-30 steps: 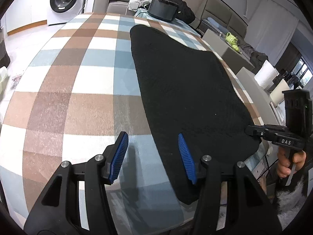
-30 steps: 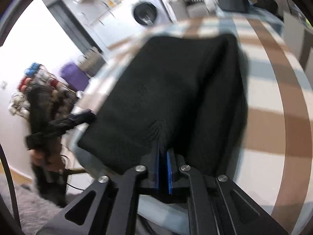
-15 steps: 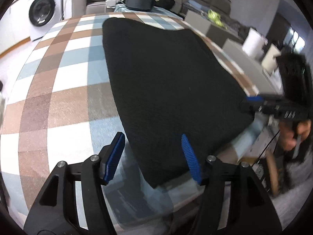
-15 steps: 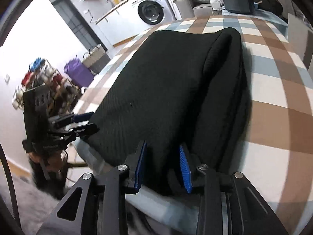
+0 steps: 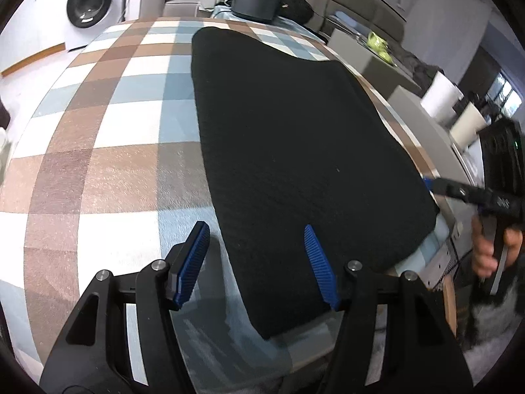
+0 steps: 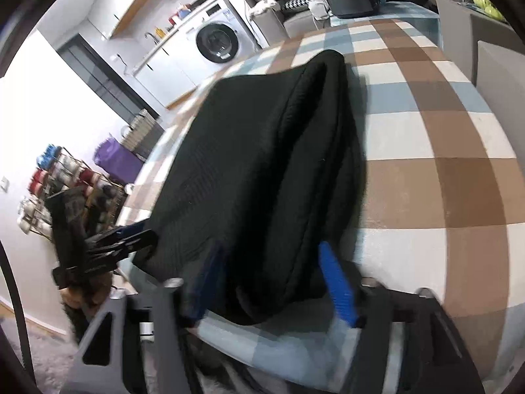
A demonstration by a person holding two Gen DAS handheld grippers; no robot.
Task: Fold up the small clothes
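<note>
My left hand-held gripper [image 5: 256,262] has black triangular cut-out arms, silver pivot screws and ribbed blue pads [image 5: 192,264]. My right hand-held gripper [image 6: 274,284] matches it, its blue pads [image 6: 338,282] motion-blurred.

Table [image 5: 108,170] covered in brown, blue and white checked cloth [image 6: 459,170]. Black knit garment [image 5: 295,151] folded flat on it, reaching near edge. Dark box [image 5: 256,3] at far end.

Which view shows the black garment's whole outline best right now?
The left wrist view: the black garment lies flat and sharp on the checked cloth. The right wrist view shows it close, blurred, its near edge between the open right tongs.
</note>
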